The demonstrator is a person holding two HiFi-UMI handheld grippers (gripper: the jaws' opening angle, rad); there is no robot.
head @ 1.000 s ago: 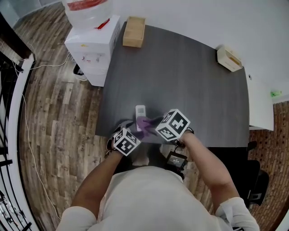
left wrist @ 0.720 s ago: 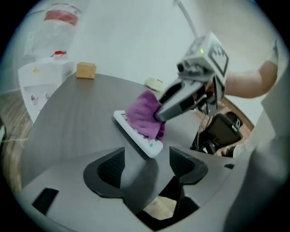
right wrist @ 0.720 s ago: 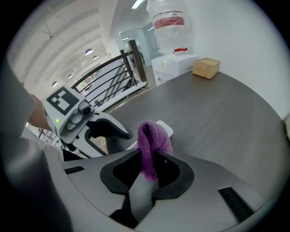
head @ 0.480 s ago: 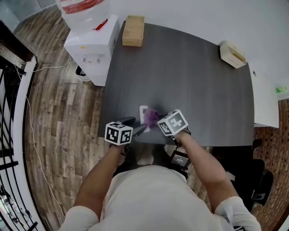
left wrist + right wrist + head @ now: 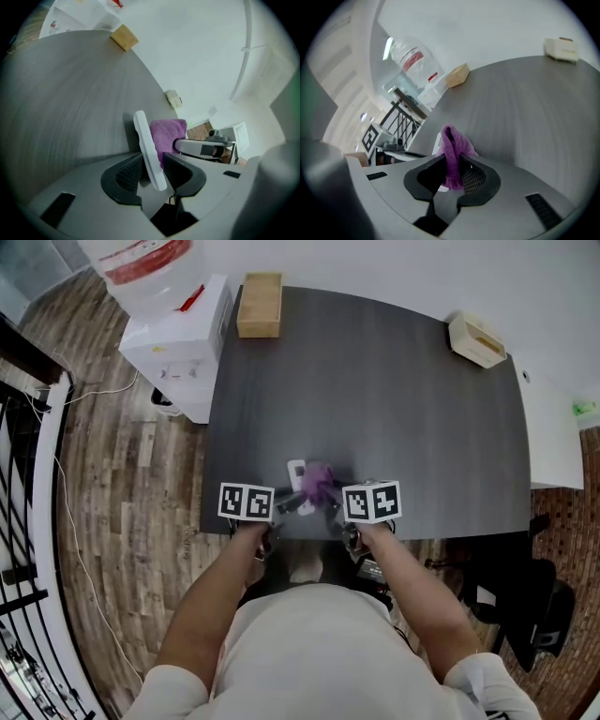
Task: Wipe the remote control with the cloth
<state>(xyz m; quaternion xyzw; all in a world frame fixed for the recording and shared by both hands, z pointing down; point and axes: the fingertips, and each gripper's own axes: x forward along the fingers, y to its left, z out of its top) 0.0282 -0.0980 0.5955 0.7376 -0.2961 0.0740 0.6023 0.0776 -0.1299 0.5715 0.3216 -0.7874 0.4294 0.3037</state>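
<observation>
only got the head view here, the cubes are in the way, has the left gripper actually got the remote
observer: Yes. In the left gripper view the left gripper has just been closing its jaws, and they now clamp the remote, held on edge.
operator: and the cloth, is the right one holding it
observer: The right gripper view shows the right gripper shut on the purple cloth, bunched and sticking out past the jaws.
</observation>
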